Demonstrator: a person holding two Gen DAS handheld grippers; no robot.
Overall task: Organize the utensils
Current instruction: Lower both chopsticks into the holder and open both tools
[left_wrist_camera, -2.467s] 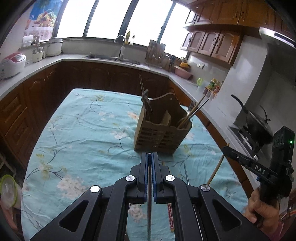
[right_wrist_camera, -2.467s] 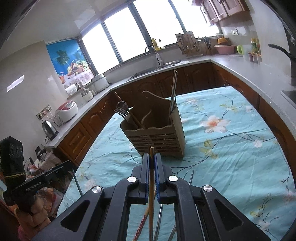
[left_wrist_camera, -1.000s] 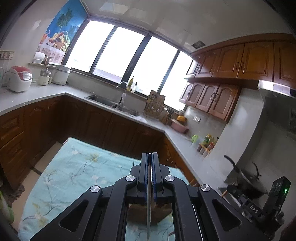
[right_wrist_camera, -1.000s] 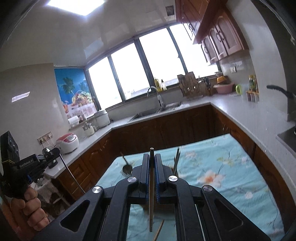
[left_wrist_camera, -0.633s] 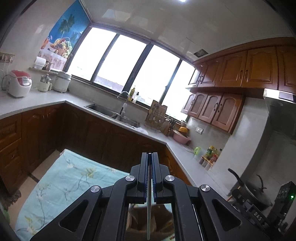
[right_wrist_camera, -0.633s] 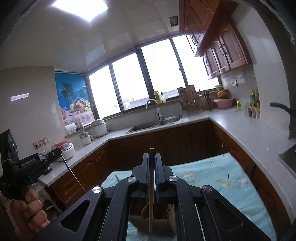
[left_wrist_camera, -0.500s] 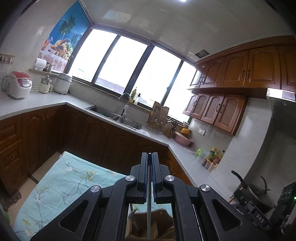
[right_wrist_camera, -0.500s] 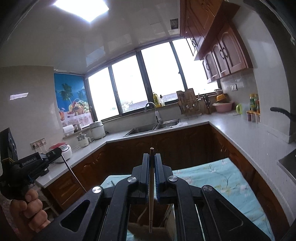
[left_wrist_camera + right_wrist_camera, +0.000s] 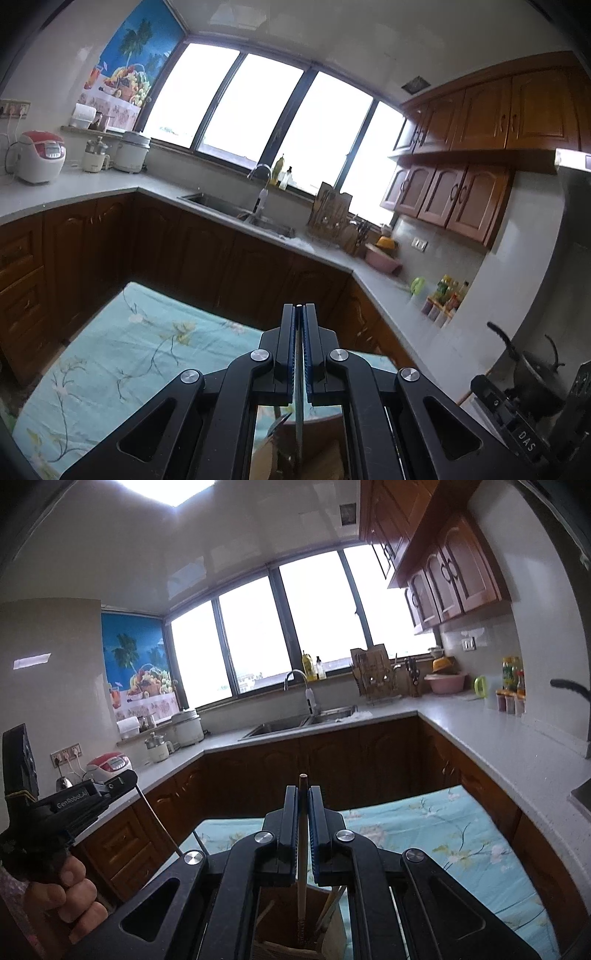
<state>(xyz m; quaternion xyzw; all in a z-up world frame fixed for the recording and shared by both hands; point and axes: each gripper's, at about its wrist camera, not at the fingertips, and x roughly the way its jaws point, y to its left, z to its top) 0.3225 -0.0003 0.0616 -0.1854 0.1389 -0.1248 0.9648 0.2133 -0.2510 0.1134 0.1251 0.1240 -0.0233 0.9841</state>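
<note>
My left gripper (image 9: pixel 299 314) is shut on a thin metal chopstick (image 9: pixel 298 424) that hangs down into the brown utensil holder (image 9: pixel 325 448) just below it. My right gripper (image 9: pixel 303 797) is shut on a wooden chopstick (image 9: pixel 302 886) held upright, its lower patterned end inside the same holder (image 9: pixel 280 923), among other utensils. The left gripper also shows in the right wrist view (image 9: pixel 125 777), holding the thin metal stick at an angle. The right gripper's body shows in the left wrist view (image 9: pixel 517 424) at the lower right.
The holder stands on a table with a teal flowered cloth (image 9: pixel 122 354). Brown cabinets and a grey counter (image 9: pixel 498 738) wrap around it, with a sink (image 9: pixel 236 210), rice cookers (image 9: pixel 38 157) and a black pan (image 9: pixel 532 369) on the stove.
Both grippers rose from the table with their chopsticks and tilted upright above the holder. Over the last half second they lowered a little, with the chopstick ends going into the holder.
</note>
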